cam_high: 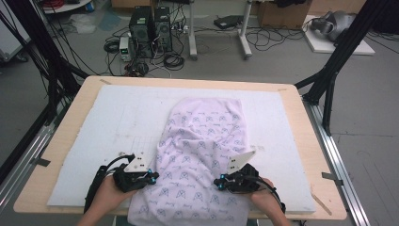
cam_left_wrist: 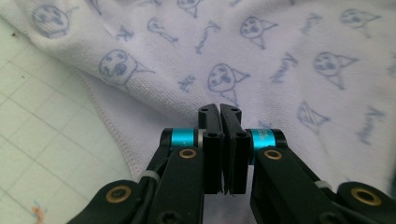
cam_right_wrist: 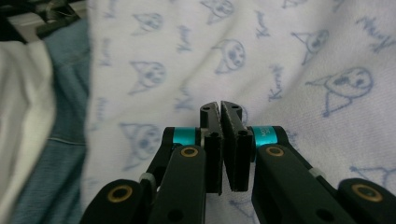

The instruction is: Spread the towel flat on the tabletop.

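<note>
Both grippers, left (cam_high: 154,177) and right (cam_high: 218,182), are seen closed, nothing clamped, over a printed towel (cam_high: 202,141) on the table (cam_high: 70,122).

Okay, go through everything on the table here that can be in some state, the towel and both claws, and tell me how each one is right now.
Towel: rumpled, lying lengthwise on the white mat, its near end hanging over the table's front edge.
Left claw: shut, jaws together, nothing visibly pinched, over the towel near its stitched edge.
Right claw: shut, jaws together, nothing visibly pinched, over the towel.
</note>
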The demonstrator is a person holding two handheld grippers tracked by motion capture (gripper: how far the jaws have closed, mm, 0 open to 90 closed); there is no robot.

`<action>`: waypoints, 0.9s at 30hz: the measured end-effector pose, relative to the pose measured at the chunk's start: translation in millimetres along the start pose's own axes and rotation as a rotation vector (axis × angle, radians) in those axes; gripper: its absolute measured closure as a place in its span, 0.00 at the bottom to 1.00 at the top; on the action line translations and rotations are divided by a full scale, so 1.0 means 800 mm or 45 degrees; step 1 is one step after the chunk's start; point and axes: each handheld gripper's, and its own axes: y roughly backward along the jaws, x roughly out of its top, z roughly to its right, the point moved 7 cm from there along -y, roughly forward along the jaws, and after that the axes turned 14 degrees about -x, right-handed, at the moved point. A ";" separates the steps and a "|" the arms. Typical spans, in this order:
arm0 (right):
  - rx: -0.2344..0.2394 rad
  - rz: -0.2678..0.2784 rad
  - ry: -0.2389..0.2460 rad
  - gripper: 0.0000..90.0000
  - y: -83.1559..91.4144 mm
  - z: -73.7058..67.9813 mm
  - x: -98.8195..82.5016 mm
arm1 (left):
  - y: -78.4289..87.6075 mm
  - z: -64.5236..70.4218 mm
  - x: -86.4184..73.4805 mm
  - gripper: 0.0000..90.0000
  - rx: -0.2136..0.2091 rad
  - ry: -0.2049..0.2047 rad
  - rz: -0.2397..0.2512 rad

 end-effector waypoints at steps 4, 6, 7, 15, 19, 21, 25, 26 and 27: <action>0.021 0.030 0.029 0.97 0.013 -0.019 0.003 | 0.019 0.020 -0.009 0.97 -0.001 -0.009 0.011; 0.031 0.042 0.045 0.97 0.020 -0.030 0.005 | 0.029 0.032 -0.012 0.97 -0.008 -0.011 0.020; 0.043 0.048 0.058 0.97 0.023 -0.036 0.006 | 0.033 0.038 -0.014 0.97 -0.016 -0.008 0.029; 0.039 0.108 0.087 0.84 0.051 -0.055 0.018 | 0.047 0.057 -0.012 0.84 -0.049 -0.037 0.066; -0.091 0.045 0.059 0.78 0.044 -0.015 0.010 | 0.037 0.027 -0.001 0.76 0.003 -0.023 0.089; -0.124 0.026 0.008 0.74 0.038 0.004 0.004 | 0.026 0.010 0.003 0.71 0.016 -0.008 0.089; -0.152 -0.023 -0.013 0.73 0.018 0.025 -0.008 | -0.001 -0.016 0.008 0.68 0.029 0.023 0.053; -0.154 -0.042 -0.010 0.75 0.013 0.025 -0.012 | -0.007 -0.020 0.008 0.70 0.028 0.025 0.033; -0.147 -0.060 -0.002 0.79 0.008 0.025 -0.014 | -0.012 -0.022 0.006 0.76 0.028 0.028 0.009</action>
